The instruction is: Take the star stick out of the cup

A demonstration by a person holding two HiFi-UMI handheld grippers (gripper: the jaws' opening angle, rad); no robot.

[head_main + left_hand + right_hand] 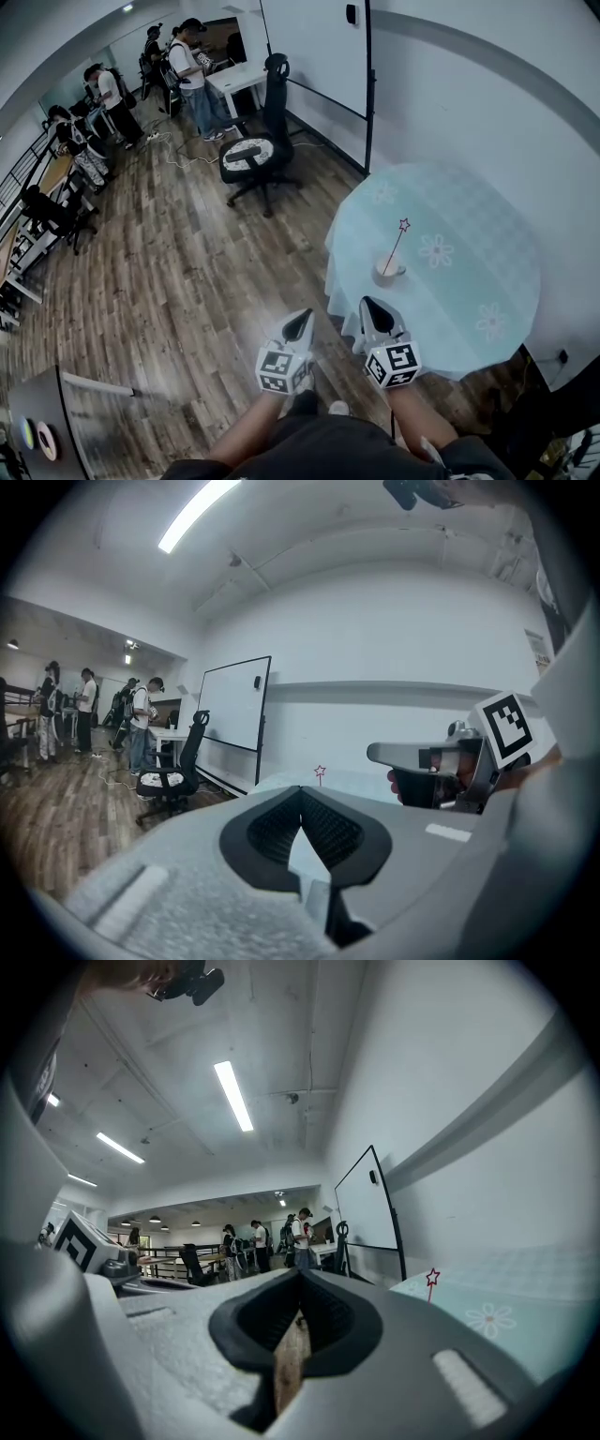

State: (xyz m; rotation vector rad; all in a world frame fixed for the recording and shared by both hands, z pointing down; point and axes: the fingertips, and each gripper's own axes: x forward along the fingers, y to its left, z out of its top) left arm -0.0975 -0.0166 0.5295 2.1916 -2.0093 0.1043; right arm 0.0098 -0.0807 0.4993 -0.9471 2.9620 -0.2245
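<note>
Your left gripper (300, 322) and right gripper (373, 312) sit side by side at the lower middle of the head view, both short of the round table (487, 244) with its pale blue flowered cloth on the right. In each gripper view the jaws meet at their tips with nothing between them; only floor or cloth shows through the gap behind. The star stick (401, 236) stands tilted in the small white cup (390, 269) near the table's left edge, above your right gripper and apart from it. A black office chair (258, 155) stands at upper middle before a whiteboard (314, 52), with several people (187, 70) at upper left.
</note>
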